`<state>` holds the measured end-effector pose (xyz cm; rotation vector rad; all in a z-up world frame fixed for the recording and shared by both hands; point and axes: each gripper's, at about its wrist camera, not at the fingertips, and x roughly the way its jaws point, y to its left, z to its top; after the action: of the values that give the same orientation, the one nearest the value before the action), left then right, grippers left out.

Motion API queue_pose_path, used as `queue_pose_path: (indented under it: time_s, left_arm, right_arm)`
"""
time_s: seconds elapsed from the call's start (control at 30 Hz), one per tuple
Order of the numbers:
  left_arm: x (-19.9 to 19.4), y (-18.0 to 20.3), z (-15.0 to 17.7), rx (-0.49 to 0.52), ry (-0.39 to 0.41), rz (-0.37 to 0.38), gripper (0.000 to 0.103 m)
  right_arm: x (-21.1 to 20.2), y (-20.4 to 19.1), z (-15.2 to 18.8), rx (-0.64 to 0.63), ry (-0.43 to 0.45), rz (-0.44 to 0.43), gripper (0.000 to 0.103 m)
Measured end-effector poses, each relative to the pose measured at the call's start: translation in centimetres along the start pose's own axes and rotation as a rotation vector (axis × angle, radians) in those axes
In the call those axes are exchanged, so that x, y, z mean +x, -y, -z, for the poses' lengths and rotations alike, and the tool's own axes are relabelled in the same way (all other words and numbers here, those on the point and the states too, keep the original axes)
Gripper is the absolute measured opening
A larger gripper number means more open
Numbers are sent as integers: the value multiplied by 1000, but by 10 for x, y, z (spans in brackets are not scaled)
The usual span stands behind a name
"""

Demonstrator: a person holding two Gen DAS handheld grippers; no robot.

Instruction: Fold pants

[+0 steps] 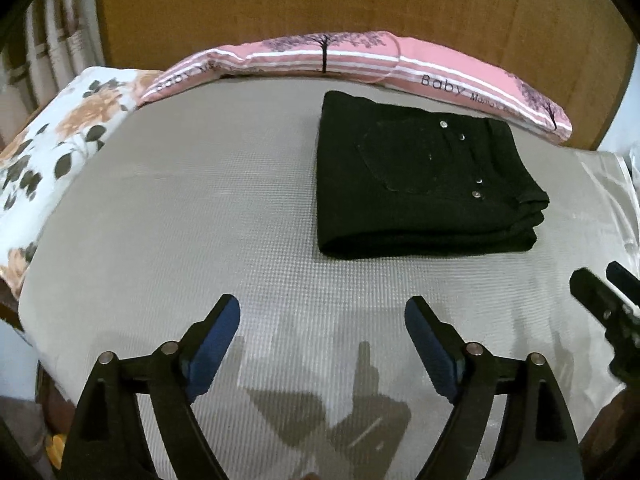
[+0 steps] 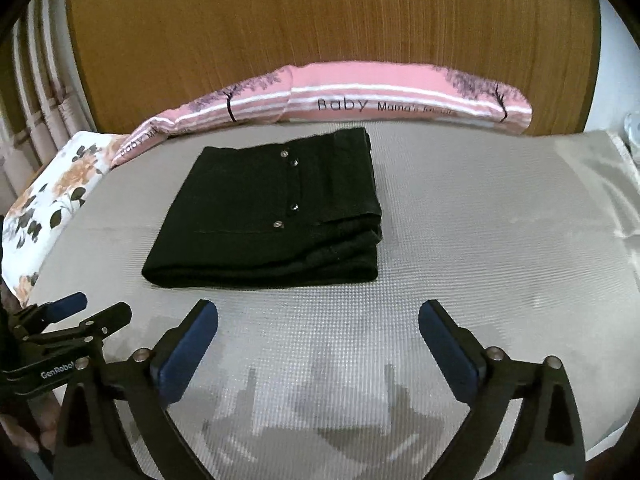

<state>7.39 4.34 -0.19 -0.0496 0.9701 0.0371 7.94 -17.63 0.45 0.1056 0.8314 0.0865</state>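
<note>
While both tools hang low over the grey mat, nothing is gripped. Furthest left, past the left gripper's outer finger, a floral pillow lies at the mat's edge. That gripper points level across the mat toward the headboard, its blue-padded fingers spread wide apart with only bare mat between them. Its shadow falls on the mat just beneath.

Ahead of its inner finger and slightly to the right sit the pants, black, folded into a thick rectangle, lying flat with silver rivets on top and the stacked layers showing at the right edge. Behind them a pink pillow printed "Baby" runs along the headboard.

Next comes the right gripper, held beside the left one at much the same height and also aimed forward; from its own camera the pants lie ahead of its left finger, well clear of the tips. Its fingers too stand wide apart. Neither gripper touches the pants.
</note>
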Motion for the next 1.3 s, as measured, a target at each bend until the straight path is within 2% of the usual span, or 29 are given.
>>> queue_pose_path:
  time_s: [0.13,0.63,1.3]
  left_arm:
    - [-11,3,6,6,18,-16,87]
    - [-24,12,22,31,46,-58,88]
    - [-16,15,27,48,24,-68,88]
  right_arm:
    - [-8,-8,7,-19,12,22,102]
    - [-18,-15,20,-4,-1,18,102]
    - [-19,-9,20,-13,3,45,102]
